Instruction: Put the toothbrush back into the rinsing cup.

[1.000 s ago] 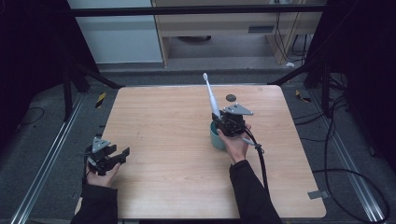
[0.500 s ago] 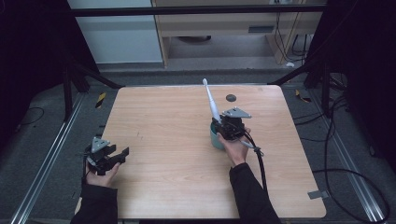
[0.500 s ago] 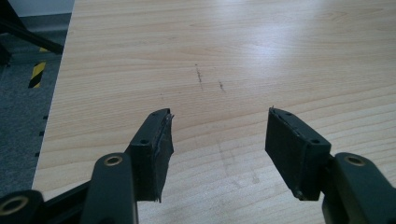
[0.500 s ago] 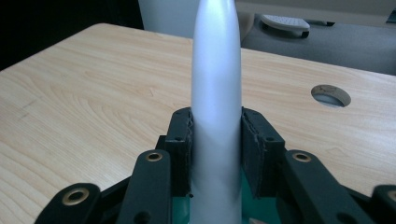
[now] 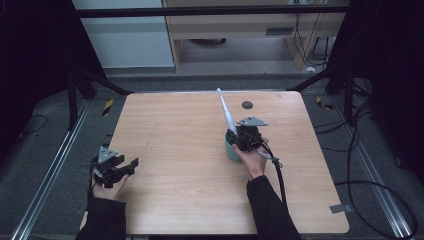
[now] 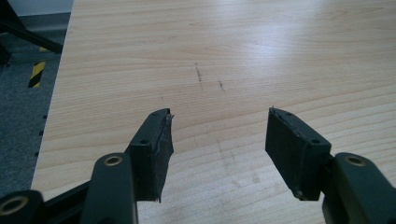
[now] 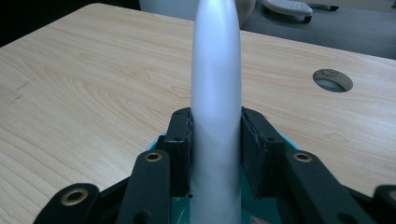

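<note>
Cup sat on table, right of centre, w/ a long handle standing in it, tilted up & away toward the far edge. Right gripper was directly over cup, jaws either side of handle, touching it. Left gripper was at table's near-left edge, well apart from cup; hole lay behind cup, near far edge.
</note>
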`<state>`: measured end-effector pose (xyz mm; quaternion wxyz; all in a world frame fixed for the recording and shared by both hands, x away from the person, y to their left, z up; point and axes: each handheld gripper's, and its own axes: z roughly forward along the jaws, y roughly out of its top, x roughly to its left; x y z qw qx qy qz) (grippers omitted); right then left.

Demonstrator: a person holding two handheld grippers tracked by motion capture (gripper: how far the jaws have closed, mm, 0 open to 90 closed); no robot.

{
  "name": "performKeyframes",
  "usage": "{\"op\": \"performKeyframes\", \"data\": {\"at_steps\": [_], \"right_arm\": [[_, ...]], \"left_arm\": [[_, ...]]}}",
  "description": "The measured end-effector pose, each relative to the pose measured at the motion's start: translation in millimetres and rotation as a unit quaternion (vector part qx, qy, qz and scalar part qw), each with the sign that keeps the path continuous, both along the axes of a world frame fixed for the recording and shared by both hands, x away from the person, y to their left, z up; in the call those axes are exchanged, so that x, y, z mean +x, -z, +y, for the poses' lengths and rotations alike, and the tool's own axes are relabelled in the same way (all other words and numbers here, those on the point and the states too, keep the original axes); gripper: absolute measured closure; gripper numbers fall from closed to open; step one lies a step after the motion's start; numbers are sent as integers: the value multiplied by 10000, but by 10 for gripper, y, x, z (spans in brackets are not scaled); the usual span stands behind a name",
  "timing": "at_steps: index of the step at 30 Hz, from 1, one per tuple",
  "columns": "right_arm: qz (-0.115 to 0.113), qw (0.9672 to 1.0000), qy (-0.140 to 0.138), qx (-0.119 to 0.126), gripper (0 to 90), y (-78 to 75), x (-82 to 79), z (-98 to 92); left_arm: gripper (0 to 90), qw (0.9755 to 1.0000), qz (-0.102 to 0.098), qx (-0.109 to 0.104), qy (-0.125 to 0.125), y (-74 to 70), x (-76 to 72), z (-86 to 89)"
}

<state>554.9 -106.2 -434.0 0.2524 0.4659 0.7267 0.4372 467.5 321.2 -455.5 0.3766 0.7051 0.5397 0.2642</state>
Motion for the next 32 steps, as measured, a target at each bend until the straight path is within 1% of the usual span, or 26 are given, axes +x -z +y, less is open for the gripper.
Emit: {"op": "performKeyframes", "data": {"at_steps": [4, 6, 8, 9, 11, 13, 14, 15, 16, 17, 18, 19, 20, 21, 22, 23, 24, 25, 27, 31, 32], "right_arm": [[64, 10000, -18, 30, 643, -11, 0, -37], [76, 10000, -32, 22, 644, -9, -2, -39], [38, 10000, -53, 10, 643, -21, -23, -39], [56, 9999, -73, 44, 632, -34, -35, -35], [-3, 9999, -148, 42, 574, -73, -67, -35], [-141, 9998, -161, -18, 468, -132, -123, -43], [-203, 9997, -165, -20, 434, -166, -156, -55], [-203, 9997, -165, -20, 434, -166, -156, -55], [-293, 9993, -228, 33, 352, -232, -225, -100], [-304, 9992, -242, 82, 323, -261, -260, -124], [-304, 9992, -242, 82, 323, -261, -260, -124], [-444, 9986, -264, 135, 293, -298, -361, -188], [-438, 9985, -258, 177, 280, -301, -398, -208], [-438, 9985, -258, 177, 280, -301, -398, -208], [-424, 9985, -286, 181, 259, -299, -437, -241], [-363, 9988, -255, 184, 233, -283, -515, -307], [-363, 9988, -255, 184, 233, -283, -515, -307], [-317, 9992, -198, 117, 213, -247, -595, -404], [-236, 9997, -120, -7, 187, -215, -647, -495], [-137, 9998, 21, -116, 162, -140, -775, -732], [-137, 9998, 21, -116, 162, -140, -775, -732]], "left_arm": [[406, 10000, 1, -4, -4, 1, 2, 0], [406, 10000, 3, 4, -1, 3, 1, -1], [406, 10000, 7, 6, -3, 1, 0, -2], [405, 10000, 8, 4, -3, -1, -1, -1], [405, 10000, 3, -5, 2, 1, -1, 2], [405, 10000, 13, -15, 13, 1, -3, 4], [405, 10000, 13, -15, 13, 1, -3, 4], [405, 10000, 15, -16, 23, -2, -5, 1], [403, 10000, -4, -19, 62, -8, -9, -7], [402, 10000, -1, -34, 88, -11, -11, -12], [401, 10000, -1, -34, 88, -11, -11, -12], [401, 9999, -5, -53, 152, -12, -14, -17], [401, 9998, -7, -74, 173, -10, -14, -19], [402, 9998, -7, -74, 173, -10, -14, -19], [402, 9997, 12, -91, 206, -6, -13, -21], [406, 9996, 38, -101, 253, -1, -12, -24], [408, 9996, 38, -101, 253, -1, -12, -24], [408, 9994, 64, -149, 302, 5, -11, -24], [413, 9994, 80, -142, 297, 9, -9, -21], [424, 9995, 110, -126, 280, 13, -8, -14], [428, 9995, 110, -126, 280, 13, -8, -14]]}}
